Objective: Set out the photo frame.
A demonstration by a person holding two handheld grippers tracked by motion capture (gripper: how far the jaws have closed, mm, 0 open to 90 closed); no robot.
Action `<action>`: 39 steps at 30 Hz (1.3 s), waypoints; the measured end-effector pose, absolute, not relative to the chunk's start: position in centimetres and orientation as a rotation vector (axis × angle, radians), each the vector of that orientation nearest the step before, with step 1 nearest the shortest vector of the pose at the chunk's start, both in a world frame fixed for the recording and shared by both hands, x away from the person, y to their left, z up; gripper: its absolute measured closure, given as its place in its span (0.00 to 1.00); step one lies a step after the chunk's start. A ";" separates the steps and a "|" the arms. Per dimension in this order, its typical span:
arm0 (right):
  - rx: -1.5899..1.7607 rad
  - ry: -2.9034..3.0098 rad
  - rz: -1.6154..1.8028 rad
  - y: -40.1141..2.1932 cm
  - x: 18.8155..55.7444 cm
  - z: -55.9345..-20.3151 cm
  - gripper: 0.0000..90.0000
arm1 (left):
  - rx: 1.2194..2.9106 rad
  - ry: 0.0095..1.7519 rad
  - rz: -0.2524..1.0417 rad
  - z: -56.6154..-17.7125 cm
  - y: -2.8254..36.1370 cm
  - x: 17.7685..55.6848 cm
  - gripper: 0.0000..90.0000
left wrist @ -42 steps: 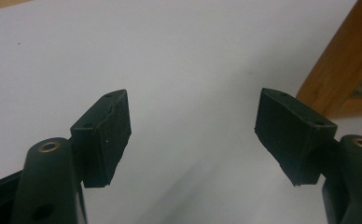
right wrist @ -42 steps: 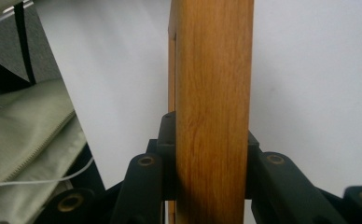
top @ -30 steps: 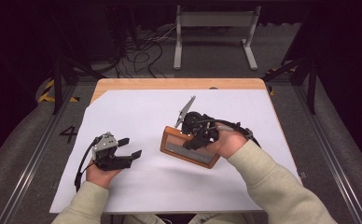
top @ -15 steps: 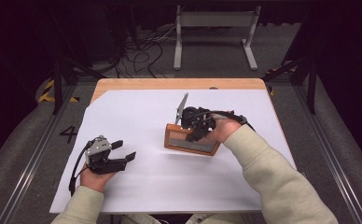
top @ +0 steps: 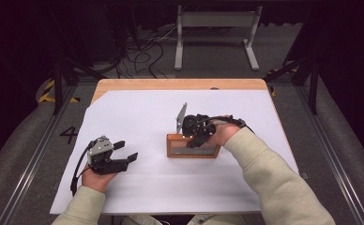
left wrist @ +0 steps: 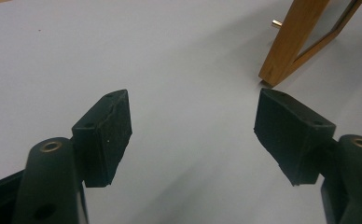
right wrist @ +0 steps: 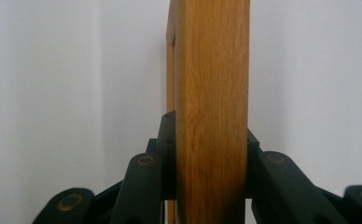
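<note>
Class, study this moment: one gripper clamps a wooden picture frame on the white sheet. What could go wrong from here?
1. The right gripper pinches only the top edge of the wooden frame, so the frame might pivot or slip.
2. The frame stands on its narrow edge; if released, it may topple onto the white sheet.
3. The left gripper, jaws open, rests apart, giving no support.

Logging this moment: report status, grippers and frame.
Right gripper shut on wooden frame, frame upright on white sheet. Left gripper open, empty. Nothing in the way.
</note>
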State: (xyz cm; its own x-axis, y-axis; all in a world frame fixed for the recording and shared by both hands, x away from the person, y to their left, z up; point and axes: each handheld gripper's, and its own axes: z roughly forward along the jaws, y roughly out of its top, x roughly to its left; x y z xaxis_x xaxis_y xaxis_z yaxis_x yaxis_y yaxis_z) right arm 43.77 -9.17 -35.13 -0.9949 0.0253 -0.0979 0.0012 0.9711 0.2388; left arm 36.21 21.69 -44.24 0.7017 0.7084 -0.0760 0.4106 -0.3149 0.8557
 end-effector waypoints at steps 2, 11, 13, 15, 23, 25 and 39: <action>0.023 3.010 0.360 -9.0 43.8 -35.4 0.80 | 1.947 0.860 0.394 -44.2 21.6 36.3 0.31; 0.158 2.993 0.454 -9.9 44.9 -34.8 0.72 | 1.952 0.856 0.389 -44.3 21.5 36.3 0.31; 0.160 2.979 0.458 -10.1 45.1 -34.8 0.69 | 1.951 0.859 0.386 -44.3 21.5 36.3 0.31; 0.207 2.957 0.462 -10.3 45.3 -34.8 0.63 | 1.949 0.861 0.384 -44.3 21.5 36.3 0.30; 0.328 2.924 0.519 -10.7 46.1 -35.4 0.40 | 1.951 0.860 0.380 -44.3 21.5 36.3 0.29; 0.443 2.903 0.543 -11.0 46.7 -35.7 0.28 | 1.952 0.853 0.393 -44.3 21.6 36.4 0.29; 0.632 2.705 0.857 -15.5 45.5 -33.4 0.23 | 1.951 0.854 0.367 -44.1 21.2 36.4 0.22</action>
State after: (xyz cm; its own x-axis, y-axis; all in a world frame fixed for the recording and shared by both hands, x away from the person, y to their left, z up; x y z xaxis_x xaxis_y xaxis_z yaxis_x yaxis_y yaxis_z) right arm 45.52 -15.52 -33.44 -0.8795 0.4673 -0.0896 0.3305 0.7354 0.5915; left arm 36.41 21.20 -44.06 0.7121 0.6964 -0.0898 0.4146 -0.3139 0.8542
